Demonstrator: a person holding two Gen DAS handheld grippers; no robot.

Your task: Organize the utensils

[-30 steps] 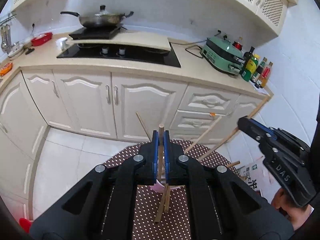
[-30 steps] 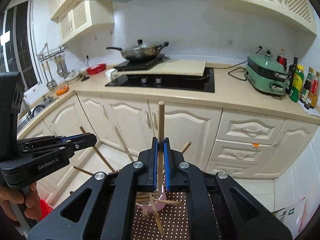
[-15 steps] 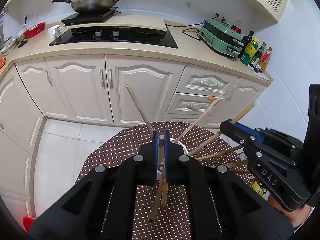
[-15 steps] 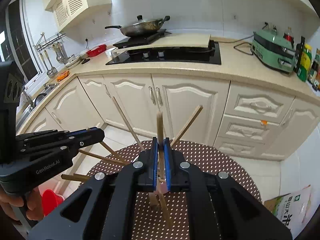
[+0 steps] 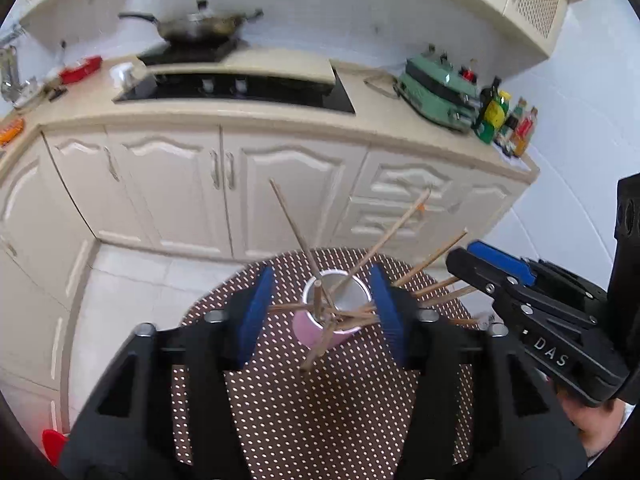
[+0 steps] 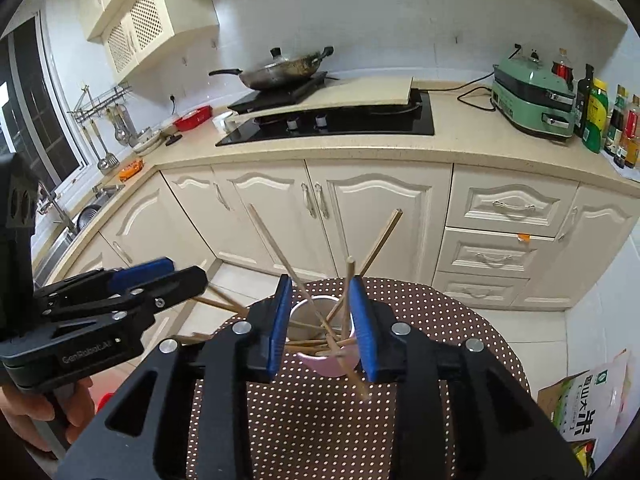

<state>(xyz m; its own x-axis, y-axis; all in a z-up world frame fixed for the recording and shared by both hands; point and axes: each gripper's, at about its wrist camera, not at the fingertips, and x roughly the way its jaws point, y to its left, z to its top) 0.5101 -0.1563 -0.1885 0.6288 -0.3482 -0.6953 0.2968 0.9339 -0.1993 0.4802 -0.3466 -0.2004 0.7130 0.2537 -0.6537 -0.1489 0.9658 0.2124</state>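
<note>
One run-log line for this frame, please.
left tool: open, jaws just opened, chopstick released | right tool: open, jaws just opened | chopsticks: in pink cup | table

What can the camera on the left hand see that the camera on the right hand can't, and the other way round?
Only the left wrist view shows the right tongs from the side.

Only the right wrist view shows the sink, the hanging utensil rack, the rice bag and the left tongs from the side.

Both show the pink cup of wooden chopsticks on the dotted table, the wok and the green cooker.
</note>
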